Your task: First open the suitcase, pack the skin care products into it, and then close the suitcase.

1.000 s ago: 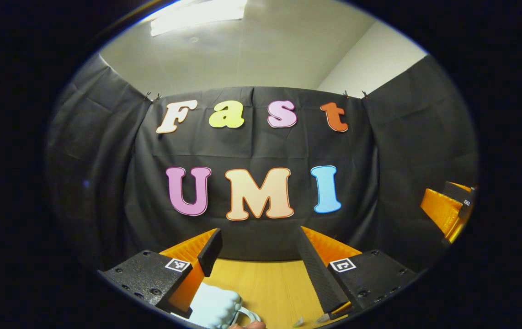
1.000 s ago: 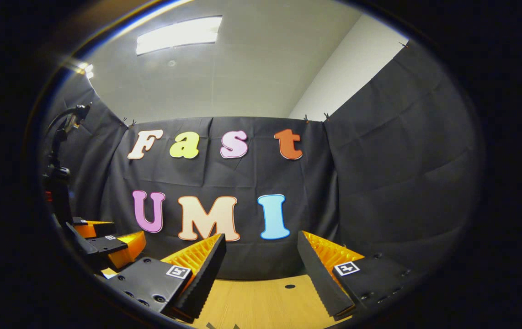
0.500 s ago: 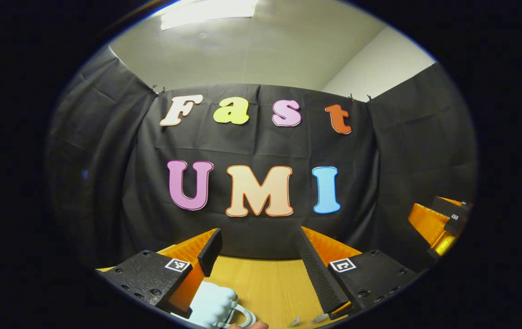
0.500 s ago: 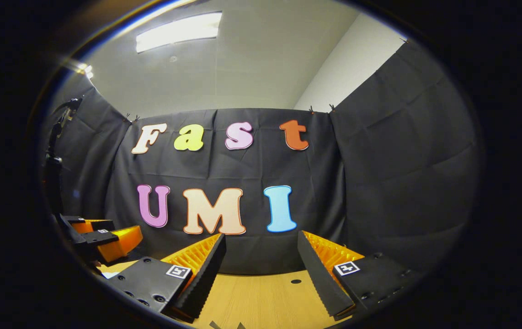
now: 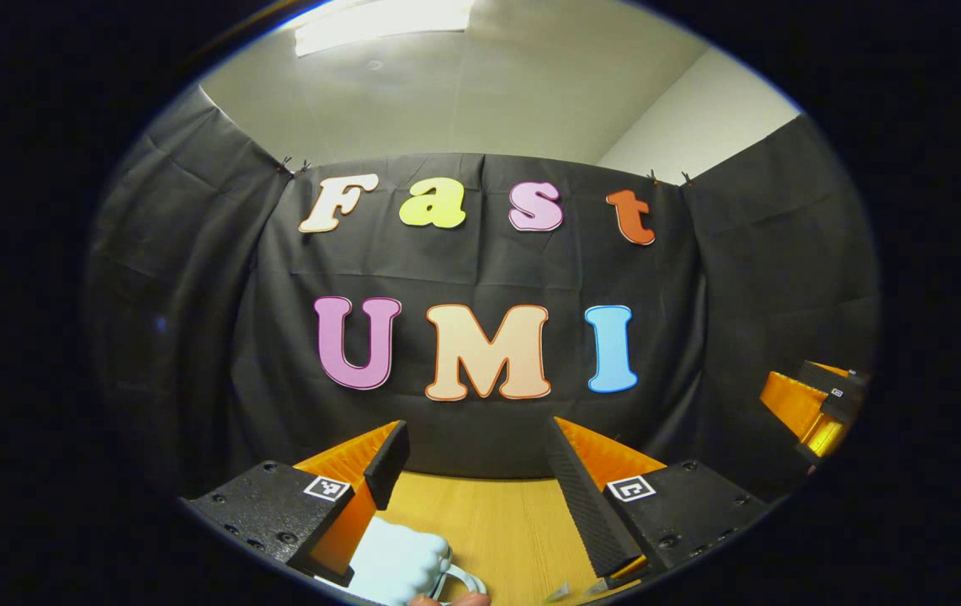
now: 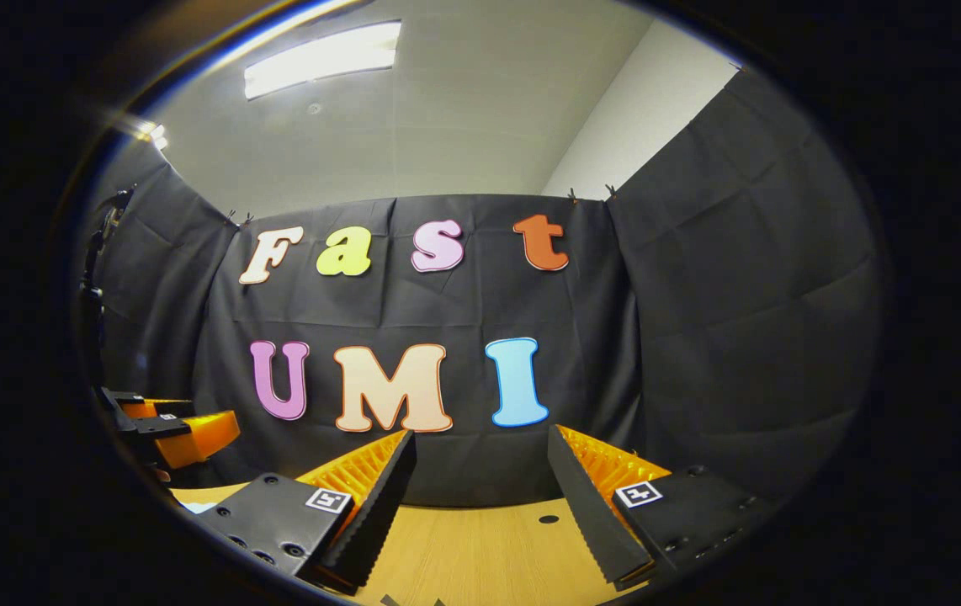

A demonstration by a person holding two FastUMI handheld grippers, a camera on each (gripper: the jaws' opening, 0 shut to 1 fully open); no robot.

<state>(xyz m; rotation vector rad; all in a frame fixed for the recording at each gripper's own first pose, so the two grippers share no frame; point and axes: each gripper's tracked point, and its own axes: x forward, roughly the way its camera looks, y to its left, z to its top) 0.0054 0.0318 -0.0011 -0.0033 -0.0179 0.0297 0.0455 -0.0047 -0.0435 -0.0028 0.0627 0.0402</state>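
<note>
In the left gripper view my left gripper (image 5: pixel 474 442) is open over the wooden table (image 5: pixel 497 522), nothing between its fingers. A pale blue ribbed suitcase (image 5: pixel 400 566) with a light handle (image 5: pixel 459 581) lies low at the bottom, just beside the left finger, its lid down as far as I can see. Two small pale pointed items (image 5: pixel 560 592) peek in at the bottom edge, too small to identify. My right gripper (image 6: pixel 480 446) is open and empty above the table (image 6: pixel 480 555) in the right gripper view. Each gripper appears at the edge of the other's view: right gripper (image 5: pixel 817 404), left gripper (image 6: pixel 169 425).
Black cloth walls close the booth on the back and both sides. A small dark hole (image 6: pixel 548 519) marks the tabletop. A dark stand with a cable (image 6: pixel 98 269) rises at the far left. A fingertip (image 5: pixel 447 600) shows by the suitcase handle.
The right gripper view has tipped down a little, showing more tabletop, and the left gripper has slid toward its left edge. The left gripper view turned slightly. Both grippers stayed open.
</note>
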